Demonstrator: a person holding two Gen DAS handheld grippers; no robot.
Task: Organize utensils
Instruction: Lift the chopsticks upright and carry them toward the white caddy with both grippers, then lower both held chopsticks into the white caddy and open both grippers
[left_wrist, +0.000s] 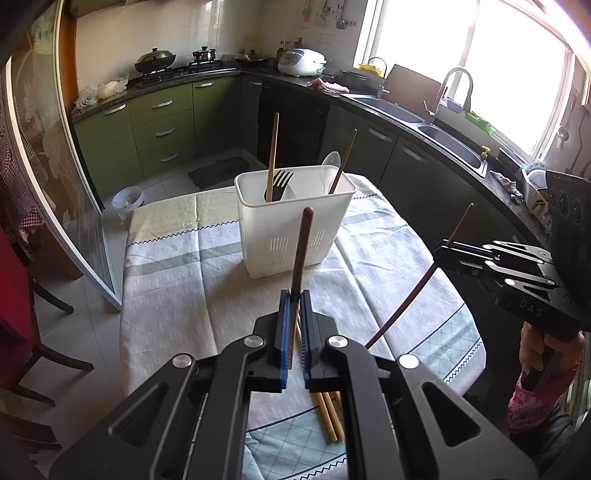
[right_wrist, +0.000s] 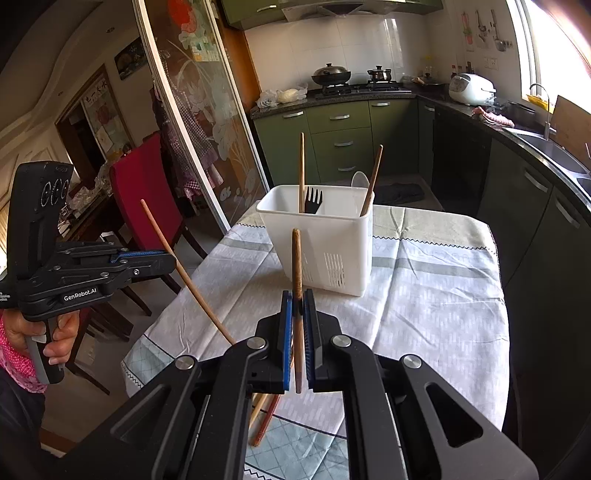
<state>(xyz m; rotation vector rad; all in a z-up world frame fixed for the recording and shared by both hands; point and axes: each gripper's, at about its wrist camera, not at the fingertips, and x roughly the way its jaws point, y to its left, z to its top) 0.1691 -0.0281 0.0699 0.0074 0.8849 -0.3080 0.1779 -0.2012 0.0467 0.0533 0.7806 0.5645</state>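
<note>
Fingers (left_wrist: 285, 314) clamped on chopstick (left_wrist: 301, 247), both grippers angled down toward holder (left_wrist: 295, 236)

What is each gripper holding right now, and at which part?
Left gripper is shut on a chopstick around its middle. Right gripper is shut on another chopstick, also around the middle, both ends sticking out.

Upright chopsticks (left_wrist: 301, 251) before white caddy (left_wrist: 295, 229)

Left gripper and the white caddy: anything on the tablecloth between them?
Bare tablecloth between left gripper, clamping a chopstick, and caddy; left wrist view.
</note>
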